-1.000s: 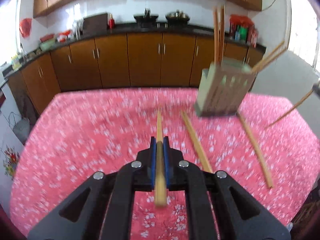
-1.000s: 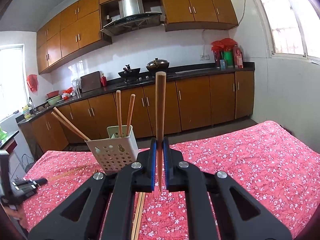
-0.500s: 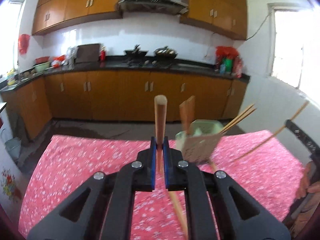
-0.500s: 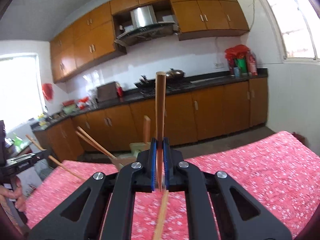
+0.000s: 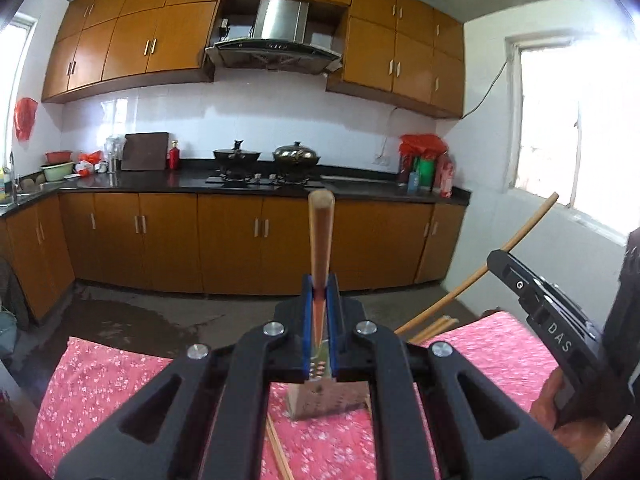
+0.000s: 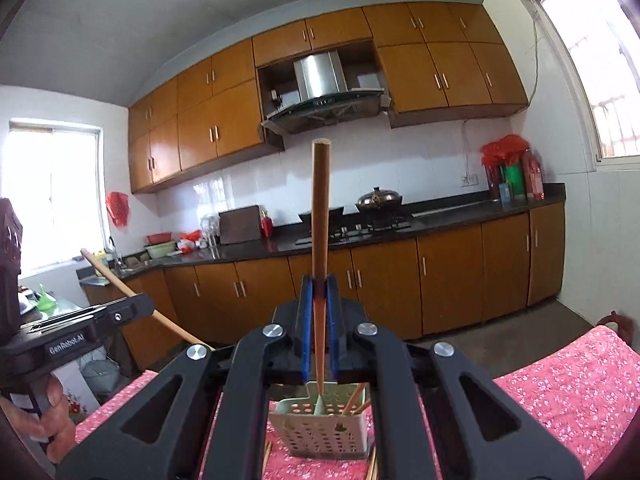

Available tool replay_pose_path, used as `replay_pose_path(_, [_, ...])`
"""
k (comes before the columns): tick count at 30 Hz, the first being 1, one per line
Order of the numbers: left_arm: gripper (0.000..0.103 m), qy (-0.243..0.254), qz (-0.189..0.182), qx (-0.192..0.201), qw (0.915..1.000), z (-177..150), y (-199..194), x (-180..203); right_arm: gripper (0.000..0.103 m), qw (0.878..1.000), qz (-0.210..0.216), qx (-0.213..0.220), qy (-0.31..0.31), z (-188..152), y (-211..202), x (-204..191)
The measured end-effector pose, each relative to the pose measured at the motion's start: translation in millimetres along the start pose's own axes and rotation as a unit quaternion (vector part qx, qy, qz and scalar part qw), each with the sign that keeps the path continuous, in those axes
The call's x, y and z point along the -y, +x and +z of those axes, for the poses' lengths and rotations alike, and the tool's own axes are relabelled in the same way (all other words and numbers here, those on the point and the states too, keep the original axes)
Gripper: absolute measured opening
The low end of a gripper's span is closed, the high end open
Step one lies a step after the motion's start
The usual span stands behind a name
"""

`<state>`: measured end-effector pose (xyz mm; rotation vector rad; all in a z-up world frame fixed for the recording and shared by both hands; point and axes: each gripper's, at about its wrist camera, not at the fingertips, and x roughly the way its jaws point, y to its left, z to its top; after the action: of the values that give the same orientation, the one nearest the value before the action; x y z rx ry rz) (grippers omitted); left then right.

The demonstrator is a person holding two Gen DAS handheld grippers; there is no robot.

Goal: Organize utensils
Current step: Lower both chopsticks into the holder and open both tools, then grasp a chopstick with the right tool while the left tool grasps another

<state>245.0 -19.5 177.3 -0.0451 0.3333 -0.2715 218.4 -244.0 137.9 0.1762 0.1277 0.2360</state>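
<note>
My left gripper [image 5: 320, 280] pinches one chopstick [image 5: 320, 236] between its blue pads [image 5: 306, 320], stick upright, blunt end up. Directly below and just ahead of the jaws, the perforated holder [image 5: 332, 400] stands on the pink floral cloth [image 5: 112, 376]; the stick's lower end disappears behind the pads, so I cannot tell if it reaches the holder. A loose chopstick [image 5: 278, 452] lies on the cloth below left.

To the right, my right gripper [image 5: 536, 300] shows side-on, "DAS" printed on its body, its chopstick [image 5: 520, 232] slanting up past it.

Right gripper [image 6: 319, 280]: closed on a long chopstick [image 6: 320, 220], vertical, tip pointing down over the white holder [image 6: 320, 428], close to its rim; whether it touches is unclear. Two chopsticks [image 6: 354, 398] already lean inside that holder. Cloth [image 6: 568, 380] beneath.

Off to the left, the left gripper [image 6: 76, 332] with my hand [image 6: 52, 412] on its handle; label reads "GenRobot.AI". Its chopstick [image 6: 136, 296] angles up-left.
</note>
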Motion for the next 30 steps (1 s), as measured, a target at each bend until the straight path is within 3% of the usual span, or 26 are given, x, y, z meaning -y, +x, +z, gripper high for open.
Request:
replay_pose_path(7, [0.008, -0.023, 0.003, -0.04, 0.9989, -23.0, 53.6, -4.8, 0.008, 0.997, -0.015, -0.075, 0.01, -28.8, 46.5, 11.6])
replay_pose_path(14, [0.013, -0.029, 0.003, -0.048, 0.9984, -28.7, 66.9, -9.5, 0.009, 0.996, -0.008, -0.09, 0.007, -32.2, 42.7, 9.6])
replay_pose_path(16, [0.022, -0.031, 0.005, -0.041, 0.9987, -26.3, 63.5, -10.4, 0.012, 0.996, -0.008, -0.087, 0.004, -28.1, 40.8, 8.3])
replay_pose_path(19, [0.028, -0.034, 0.009, -0.033, 0.9988, -24.7, 53.2, -14.1, 0.023, 0.997, -0.01, -0.076, 0.004, -20.2, 34.4, 8.0])
replay_pose_path(23, [0.031, -0.039, 0.016, -0.021, 0.9989, -20.8, 35.2, -16.6, 0.024, 0.998, -0.014, -0.058, -0.003, -8.6, 15.7, 3.3])
replay_pose_path(26, [0.036, -0.036, 0.029, -0.01, 0.9989, -20.8, 10.4, -21.8, 0.032, 0.999, -0.024, -0.044, -0.016, -6.0, -10.2, 2.8])
replay_pose_path(30, [0.044, -0.038, 0.054, -0.02, 0.9976, -42.9, -24.2, -38.1, 0.033, 0.997, -0.038, -0.062, -0.018, -26.6, -42.1, 16.6])
